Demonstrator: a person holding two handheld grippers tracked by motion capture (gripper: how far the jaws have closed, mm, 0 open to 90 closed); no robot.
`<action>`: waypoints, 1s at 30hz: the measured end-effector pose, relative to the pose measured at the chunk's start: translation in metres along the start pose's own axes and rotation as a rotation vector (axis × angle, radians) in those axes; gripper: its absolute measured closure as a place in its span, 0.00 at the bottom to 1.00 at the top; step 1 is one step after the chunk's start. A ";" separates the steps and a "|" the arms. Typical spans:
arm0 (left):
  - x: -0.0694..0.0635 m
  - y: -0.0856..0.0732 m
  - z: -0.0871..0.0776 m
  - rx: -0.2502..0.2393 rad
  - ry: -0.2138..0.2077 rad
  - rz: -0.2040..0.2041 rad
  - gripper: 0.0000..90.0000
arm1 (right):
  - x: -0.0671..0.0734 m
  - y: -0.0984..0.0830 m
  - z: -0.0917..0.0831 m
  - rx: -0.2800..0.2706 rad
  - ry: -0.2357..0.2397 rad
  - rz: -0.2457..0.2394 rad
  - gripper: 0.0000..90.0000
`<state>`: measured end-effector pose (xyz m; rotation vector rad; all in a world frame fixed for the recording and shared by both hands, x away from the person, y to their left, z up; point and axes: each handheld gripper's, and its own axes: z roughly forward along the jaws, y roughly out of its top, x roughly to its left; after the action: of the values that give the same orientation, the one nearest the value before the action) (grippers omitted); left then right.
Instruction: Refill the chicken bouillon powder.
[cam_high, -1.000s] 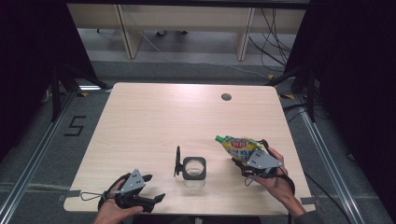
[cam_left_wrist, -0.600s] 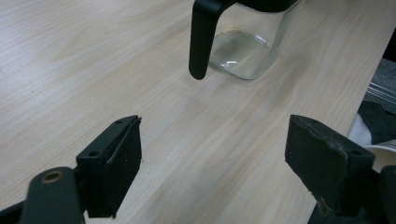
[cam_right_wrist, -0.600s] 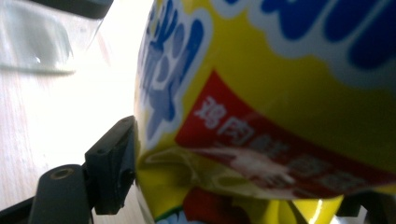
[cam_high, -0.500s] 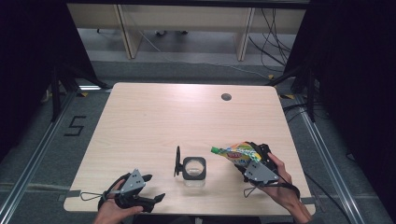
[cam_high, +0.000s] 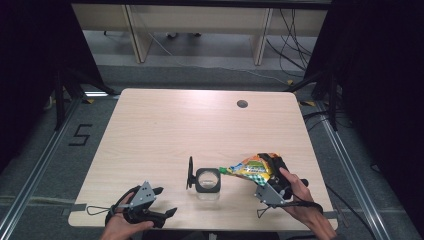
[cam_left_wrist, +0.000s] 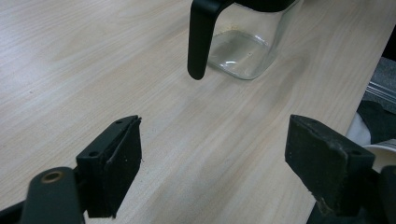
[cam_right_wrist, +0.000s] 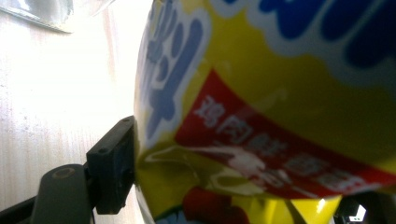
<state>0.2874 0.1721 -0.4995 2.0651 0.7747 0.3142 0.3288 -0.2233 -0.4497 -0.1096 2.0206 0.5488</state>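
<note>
Snack packet tilted toward jar mouth

The right gripper (cam_high: 265, 172), clamped on the snack packet (cam_high: 248, 169), has swung it from the tabletop's right edge until its corner overhangs the glass jar (cam_high: 208, 180) near the front edge; pouring looks imminent. The left gripper (cam_high: 150, 207) rests at the front-left corner, jaws wide, holding nothing.

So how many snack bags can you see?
1. The snack bag is held up in the right gripper, pointing toward the glass jar at the table's near edge. None seems hidden.
</note>
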 end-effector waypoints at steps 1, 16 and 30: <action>0.000 0.000 0.000 0.001 0.000 0.001 0.20 | 0.001 0.001 0.000 0.005 -0.004 0.003 0.24; -0.001 -0.001 0.002 -0.010 0.001 -0.013 0.20 | 0.009 0.011 -0.002 0.077 -0.038 -0.050 0.25; 0.002 0.000 0.001 0.001 0.003 0.028 0.20 | -0.005 0.015 0.004 0.055 -0.074 -0.292 0.25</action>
<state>0.2894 0.1733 -0.5004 2.0782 0.7490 0.3327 0.3298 -0.2084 -0.4423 -0.3406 1.9027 0.3080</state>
